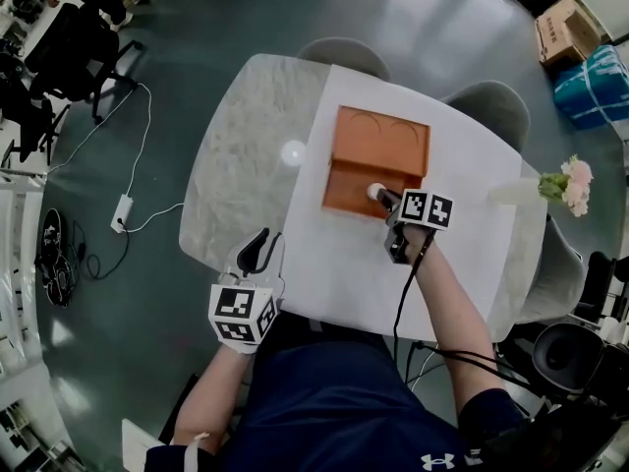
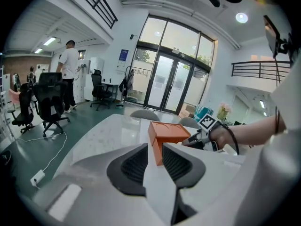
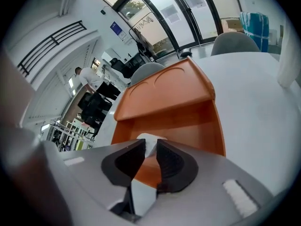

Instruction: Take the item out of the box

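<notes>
An orange box [image 1: 378, 146] lies open on the white mat, its lid tipped back away from me. My right gripper [image 1: 381, 196] reaches into the box's near compartment. A small white item [image 3: 149, 142] sits between its pads at the tips, and the pads press on both sides of it. The head view shows that item [image 1: 375, 192] as a pale round blob at the box's front. The box [image 3: 178, 98] fills the right gripper view. My left gripper [image 1: 257, 249] hovers at the table's near left edge, open and empty, pointing toward the box [image 2: 169, 133].
The marble table [image 1: 236, 165] carries a white mat [image 1: 334, 264]. A vase of pink flowers [image 1: 570, 185] stands at its right edge. Two grey chairs [image 1: 344, 55] [image 1: 489, 106] are tucked in at the far side. A power strip [image 1: 122, 209] and cable lie on the floor at left.
</notes>
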Demonstrator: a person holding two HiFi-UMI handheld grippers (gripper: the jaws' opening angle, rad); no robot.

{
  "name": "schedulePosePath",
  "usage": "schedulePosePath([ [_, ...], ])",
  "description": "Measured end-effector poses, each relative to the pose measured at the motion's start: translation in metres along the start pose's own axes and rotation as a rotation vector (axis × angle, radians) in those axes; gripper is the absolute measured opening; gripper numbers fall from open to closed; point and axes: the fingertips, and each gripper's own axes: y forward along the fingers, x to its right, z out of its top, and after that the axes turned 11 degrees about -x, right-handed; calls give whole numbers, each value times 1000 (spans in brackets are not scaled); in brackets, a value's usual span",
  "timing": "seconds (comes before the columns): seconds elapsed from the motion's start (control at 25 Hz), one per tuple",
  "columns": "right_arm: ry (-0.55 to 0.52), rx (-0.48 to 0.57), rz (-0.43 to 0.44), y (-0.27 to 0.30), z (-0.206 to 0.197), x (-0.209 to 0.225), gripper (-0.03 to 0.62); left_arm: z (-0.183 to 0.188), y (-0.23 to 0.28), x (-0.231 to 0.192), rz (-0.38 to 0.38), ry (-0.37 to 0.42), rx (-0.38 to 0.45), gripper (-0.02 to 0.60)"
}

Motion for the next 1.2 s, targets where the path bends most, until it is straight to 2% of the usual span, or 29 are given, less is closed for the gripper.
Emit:
schedulePosePath([
  [0.2,-5,16,35,-4,-2,-7,66,-1,-3,4,-8,9,-8,104],
  [0.48,23,105,129,-29,-7,-19,63,-1,-2,18,-35,40,-6,104],
  [0.96,74,270,229,-116,-25,-31,57,10,5,71,-143,153,-15,104],
  [1.2,128,361,235,-156,-43,-15,55,17,12,104,-210,224,-25,104],
])
